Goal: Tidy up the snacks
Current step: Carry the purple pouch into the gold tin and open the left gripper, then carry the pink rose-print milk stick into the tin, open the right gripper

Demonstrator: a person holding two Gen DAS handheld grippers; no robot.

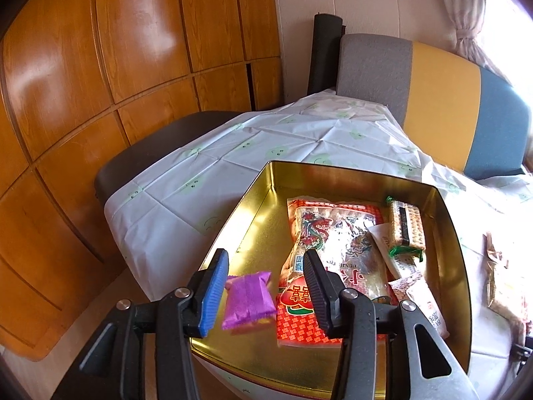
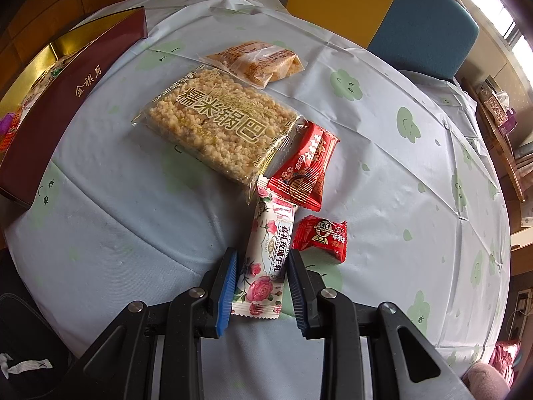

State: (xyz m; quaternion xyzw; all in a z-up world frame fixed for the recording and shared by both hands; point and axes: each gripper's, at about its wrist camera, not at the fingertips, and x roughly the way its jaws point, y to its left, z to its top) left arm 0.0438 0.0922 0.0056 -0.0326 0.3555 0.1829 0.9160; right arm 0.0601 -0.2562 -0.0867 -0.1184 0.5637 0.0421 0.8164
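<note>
An open gold tin (image 1: 448, 233) holds a large red packet (image 1: 333, 233), a cracker pack (image 1: 406, 226) and a few small wrapped snacks. My left gripper (image 1: 266, 255) hangs over its near left corner, open. A purple packet (image 1: 248, 298) sits between the fingers beside the blue left pad, well clear of the right finger. In the right wrist view my right gripper (image 2: 263, 254) points down at the table, shut on a rose-patterned nougat bar (image 2: 266, 260) that lies on the cloth. Beyond it lie a rice-crisp pack (image 2: 216, 123), an orange packet (image 2: 256, 61), a red packet (image 2: 304, 170) and a small red candy (image 2: 321, 236).
The tin's maroon outer wall (image 2: 73, 100) stands at the left of the loose snacks. A pale cloth with green clouds (image 1: 266, 140) covers the round table. A grey, yellow and blue chair back (image 1: 443, 100) is at the far side, and wooden cabinets (image 1: 100, 83) are on the left.
</note>
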